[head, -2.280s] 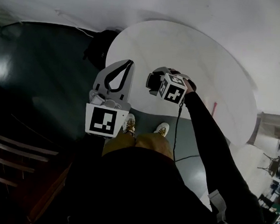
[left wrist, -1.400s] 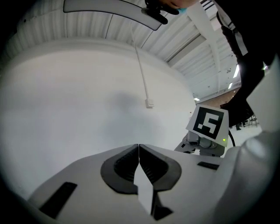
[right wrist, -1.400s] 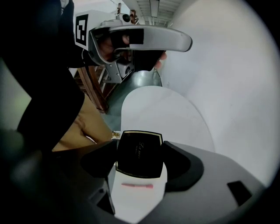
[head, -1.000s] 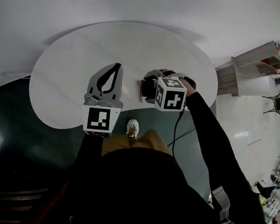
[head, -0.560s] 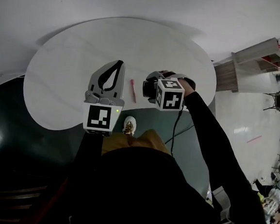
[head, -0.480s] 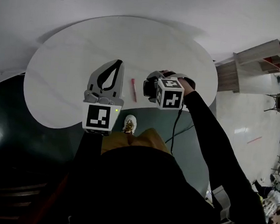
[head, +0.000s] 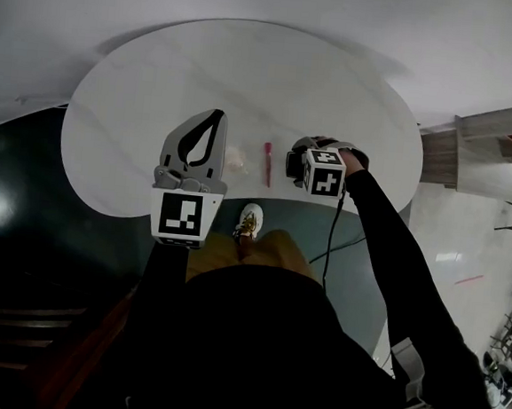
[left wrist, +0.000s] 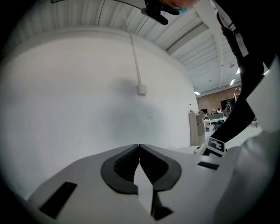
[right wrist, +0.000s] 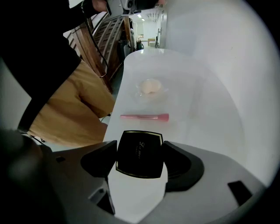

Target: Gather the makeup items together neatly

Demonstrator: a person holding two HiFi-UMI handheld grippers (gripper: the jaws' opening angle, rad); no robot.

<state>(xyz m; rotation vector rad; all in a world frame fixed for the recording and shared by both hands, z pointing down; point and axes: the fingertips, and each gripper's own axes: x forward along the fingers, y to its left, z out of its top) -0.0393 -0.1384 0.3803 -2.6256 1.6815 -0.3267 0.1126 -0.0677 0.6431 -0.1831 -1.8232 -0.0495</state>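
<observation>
My right gripper [right wrist: 140, 152] is shut on a black compact [right wrist: 139, 158] with a gold rim, held just above the white table [right wrist: 205, 109] near its front edge. Beyond it lies a pink brush [right wrist: 145, 117], crosswise. Farther on is a pale puff [right wrist: 151, 86] in a clear wrapper. In the head view the brush [head: 267, 163] and puff [head: 235, 159] lie between my right gripper [head: 297, 164] and my left gripper [head: 212, 120]. In its own view my left gripper [left wrist: 138, 147] is shut on nothing and faces a white wall.
The round white table [head: 158, 102] has its front edge close to the person's legs and shoe [head: 249, 219]. A dark floor [head: 26, 188] lies to the left, and a wooden shelf unit [head: 493, 144] stands at the right. A cable [head: 333, 241] hangs from the right gripper.
The head view has swung since a second ago. The puff now shows beside the left gripper, which had hidden it. The right gripper keeps hold of the compact beside the brush.
</observation>
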